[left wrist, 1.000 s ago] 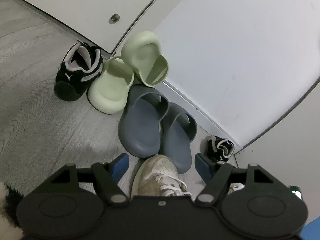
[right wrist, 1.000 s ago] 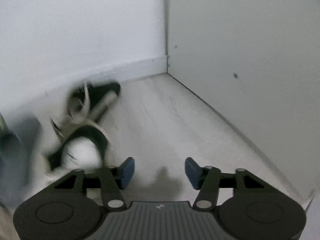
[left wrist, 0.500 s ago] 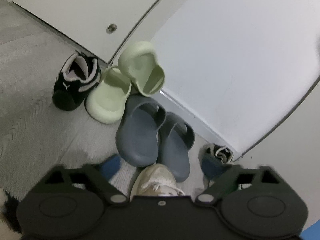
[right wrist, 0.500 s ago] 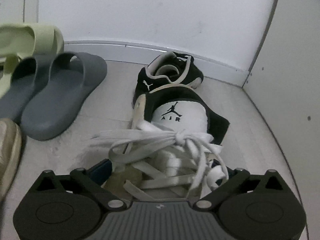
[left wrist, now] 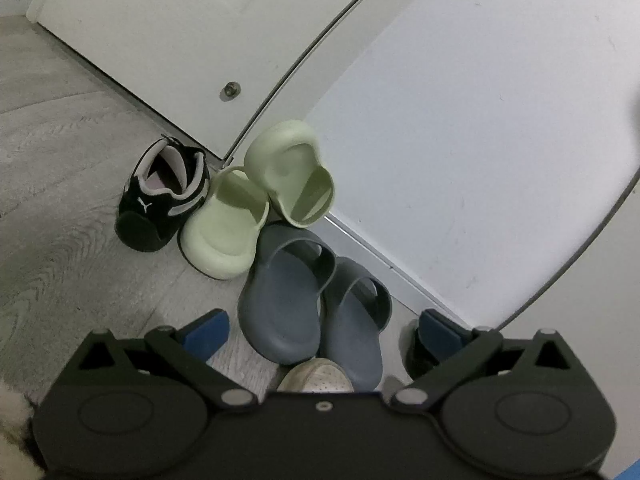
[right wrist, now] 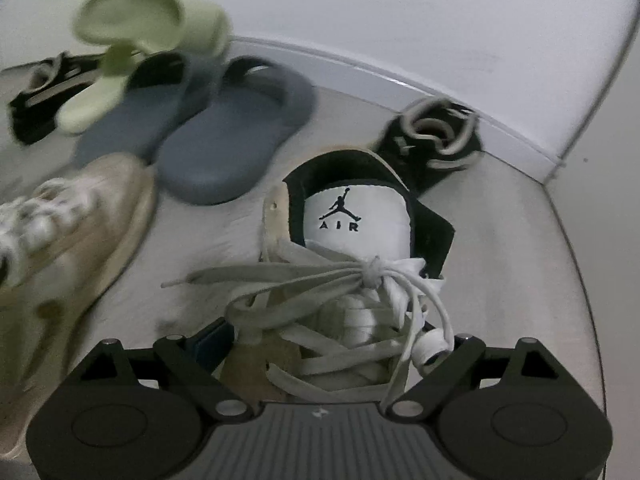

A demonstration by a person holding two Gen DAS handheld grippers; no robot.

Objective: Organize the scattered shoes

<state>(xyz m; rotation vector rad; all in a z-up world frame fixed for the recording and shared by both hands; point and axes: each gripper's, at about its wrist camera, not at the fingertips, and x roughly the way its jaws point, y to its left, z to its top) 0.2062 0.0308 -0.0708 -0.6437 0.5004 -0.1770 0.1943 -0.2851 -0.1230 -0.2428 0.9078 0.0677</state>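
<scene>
In the right wrist view, my right gripper (right wrist: 326,336) is shut on the laced forepart of a white and black Jordan sneaker (right wrist: 356,216), one finger on each side. It stays sharp while the floor blurs. A beige sneaker (right wrist: 72,240) lies to its left. Beyond are two grey slides (right wrist: 224,136), light green slides (right wrist: 152,20) and a black sneaker (right wrist: 436,140) near the corner. My left gripper (left wrist: 322,330) stands open above the grey slides (left wrist: 284,300) and the beige sneaker's toe (left wrist: 316,378). Farther off are green slides (left wrist: 224,232) and a black Puma sneaker (left wrist: 160,208).
White walls and a baseboard (right wrist: 360,68) close the corner behind the shoes. A white door (left wrist: 160,40) with a round stopper (left wrist: 231,89) stands at the left. Grey wood floor (left wrist: 60,160) stretches to the left. Something furry (left wrist: 12,420) shows at the left view's bottom edge.
My right gripper swung from the bare corner onto the Jordan sneaker, closed on it, and now moves with it. My left gripper opened wider and drew back from the beige sneaker.
</scene>
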